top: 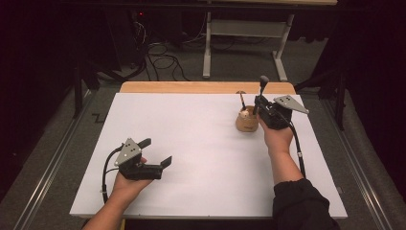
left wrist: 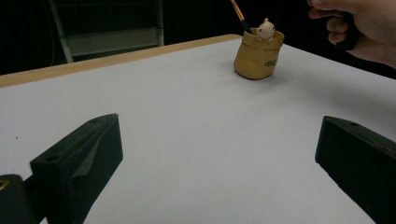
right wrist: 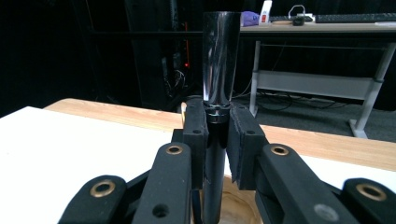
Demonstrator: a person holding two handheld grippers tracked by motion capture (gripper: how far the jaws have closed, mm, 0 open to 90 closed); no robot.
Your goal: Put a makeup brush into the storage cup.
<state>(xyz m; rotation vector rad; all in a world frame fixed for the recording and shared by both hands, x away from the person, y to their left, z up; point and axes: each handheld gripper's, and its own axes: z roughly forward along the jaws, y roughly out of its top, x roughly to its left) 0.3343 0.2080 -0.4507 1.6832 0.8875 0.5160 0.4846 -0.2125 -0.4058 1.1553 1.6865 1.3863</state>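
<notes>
A tan pouch-shaped holder (top: pixel 247 120) stands at the table's far right, with a thin brush (top: pixel 242 98) sticking up out of it. In the left gripper view the holder (left wrist: pixel 258 56) also carries a small pale figurine (left wrist: pixel 265 30) at its rim. My right gripper (top: pixel 258 103) is just right of the holder, shut on a black-handled brush (top: pixel 263 86) held upright. In the right gripper view its pads (right wrist: pixel 195 135) clamp the brush (right wrist: pixel 218 70) below the silver ferrule, and the handle points down over the holder's mouth (right wrist: pixel 233 205). My left gripper (top: pixel 155 152) rests open at the near left, nothing between its jaws.
The white table top (top: pixel 206 158) has a wooden strip (top: pixel 191 87) along its far edge. Beyond it stand a desk frame (top: pixel 244 28) and loose cables on the floor. In the left gripper view the right hand (left wrist: pixel 364 28) hangs close beside the holder.
</notes>
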